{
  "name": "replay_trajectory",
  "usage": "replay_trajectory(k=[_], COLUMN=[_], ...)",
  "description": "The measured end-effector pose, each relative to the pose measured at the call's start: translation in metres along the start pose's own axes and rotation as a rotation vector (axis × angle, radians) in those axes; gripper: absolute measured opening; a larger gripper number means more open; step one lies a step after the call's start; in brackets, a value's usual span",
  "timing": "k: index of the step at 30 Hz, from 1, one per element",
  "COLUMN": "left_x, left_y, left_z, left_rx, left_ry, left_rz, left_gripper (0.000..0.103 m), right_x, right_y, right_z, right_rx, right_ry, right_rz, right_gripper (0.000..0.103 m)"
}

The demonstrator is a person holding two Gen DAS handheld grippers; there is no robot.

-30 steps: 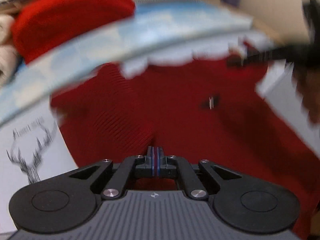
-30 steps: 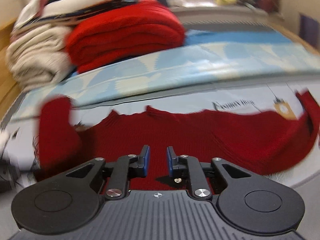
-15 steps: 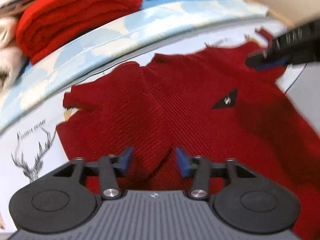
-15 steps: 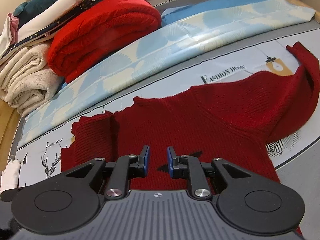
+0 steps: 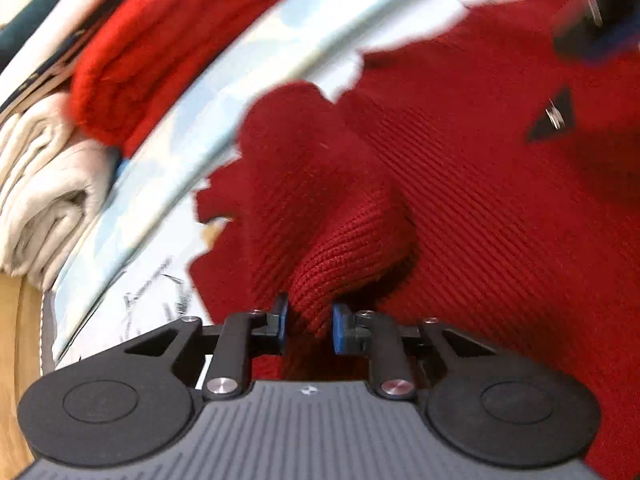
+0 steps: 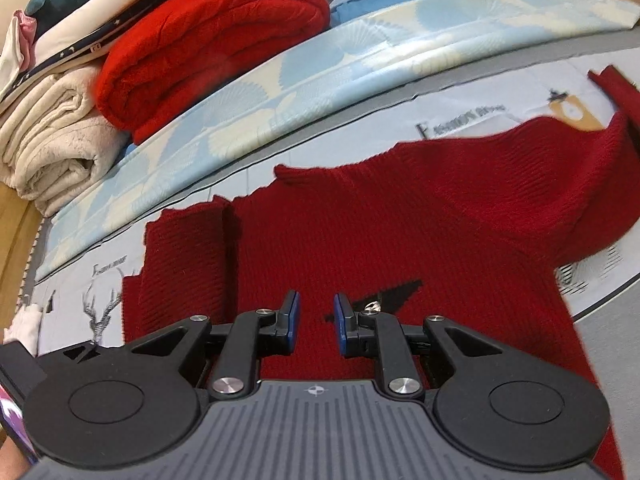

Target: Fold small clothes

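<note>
A dark red knit sweater (image 6: 400, 232) lies spread on a white printed sheet (image 6: 472, 108), with a black triangular tag (image 6: 392, 292) on its front. Its left sleeve is folded in over the body; the right sleeve (image 6: 616, 128) trails toward the far right. In the left wrist view my left gripper (image 5: 307, 326) is closing around a raised fold of the sweater (image 5: 480, 184); the pads stand partly apart with cloth between them. My right gripper (image 6: 316, 322) is open and empty, hovering over the sweater's lower middle. Its dark shape shows blurred at the left view's top right.
A stack of folded clothes stands at the back left: a bright red knit (image 6: 208, 40), a cream fleece (image 6: 52, 136), and white and teal pieces above. A blue and cream patterned cloth (image 6: 360, 64) runs behind the sweater. Wood floor (image 5: 16, 360) shows at the left edge.
My left gripper let go of the sweater, opened wide, then moved left and narrowed on a raised fold. The right gripper stayed open over the sweater's middle.
</note>
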State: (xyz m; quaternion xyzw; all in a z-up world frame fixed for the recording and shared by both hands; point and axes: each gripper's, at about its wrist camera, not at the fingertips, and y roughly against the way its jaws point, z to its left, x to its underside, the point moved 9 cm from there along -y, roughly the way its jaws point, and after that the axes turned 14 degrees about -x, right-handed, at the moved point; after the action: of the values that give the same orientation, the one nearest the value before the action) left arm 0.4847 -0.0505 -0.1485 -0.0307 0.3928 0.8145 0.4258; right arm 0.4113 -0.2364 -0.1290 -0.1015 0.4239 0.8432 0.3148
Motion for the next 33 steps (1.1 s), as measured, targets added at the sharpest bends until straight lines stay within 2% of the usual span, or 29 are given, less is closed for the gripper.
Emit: replay_trajectory(k=[2, 5, 8, 10, 14, 16, 18, 19, 20, 21, 23, 26, 28, 33], left_x=[-0.008, -0.013, -0.002, 0.020, 0.087, 0.114, 0.131, 0.131, 0.125, 0.119, 0.100, 0.069, 0.053, 0.034], left_y=[0.007, 0.014, 0.006, -0.016, -0.068, -0.083, -0.086, -0.086, -0.084, -0.079, -0.065, -0.048, -0.039, -0.049], left_z=[0.021, 0.051, 0.078, 0.102, 0.148, 0.162, 0.171, 0.175, 0.181, 0.186, 0.192, 0.181, 0.163, 0.129], left_rx=[0.012, 0.072, 0.037, -0.008, -0.070, -0.073, -0.051, -0.034, -0.015, -0.005, 0.001, 0.037, 0.060, 0.020], left_ry=[0.085, 0.227, 0.277, 0.309, 0.384, 0.412, 0.449, 0.481, 0.524, 0.550, 0.583, 0.579, 0.548, 0.420], left_rz=[-0.019, -0.035, 0.001, 0.082, 0.306, 0.387, 0.421, 0.421, 0.399, 0.369, 0.290, 0.164, 0.114, 0.040], left_gripper=[0.021, 0.021, 0.021, 0.020, 0.016, 0.016, 0.022, 0.025, 0.033, 0.044, 0.054, 0.057, 0.057, 0.057], right_x=[0.004, 0.009, 0.014, 0.014, 0.012, 0.012, 0.013, 0.014, 0.015, 0.015, 0.015, 0.013, 0.013, 0.014], right_y=[-0.006, -0.012, -0.015, -0.016, -0.016, -0.018, -0.019, -0.020, -0.020, -0.021, -0.021, -0.020, -0.021, -0.021], right_z=[0.003, 0.007, 0.010, 0.011, 0.011, 0.011, 0.009, 0.009, 0.009, 0.010, 0.012, 0.014, 0.012, 0.009], right_rx=[-0.052, -0.113, -0.121, -0.122, -0.109, -0.096, -0.082, -0.076, -0.075, -0.076, -0.081, -0.085, -0.082, -0.085], right_ry=[-0.046, -0.105, -0.119, -0.112, -0.108, -0.105, -0.101, -0.101, -0.102, -0.103, -0.104, -0.095, -0.098, -0.114], right_rz=[0.011, 0.018, 0.026, 0.026, 0.027, 0.030, 0.035, 0.039, 0.042, 0.044, 0.046, 0.043, 0.043, 0.055], right_gripper=[0.020, 0.020, 0.020, 0.020, 0.020, 0.020, 0.020, 0.020, 0.020, 0.020, 0.020, 0.020, 0.020, 0.020])
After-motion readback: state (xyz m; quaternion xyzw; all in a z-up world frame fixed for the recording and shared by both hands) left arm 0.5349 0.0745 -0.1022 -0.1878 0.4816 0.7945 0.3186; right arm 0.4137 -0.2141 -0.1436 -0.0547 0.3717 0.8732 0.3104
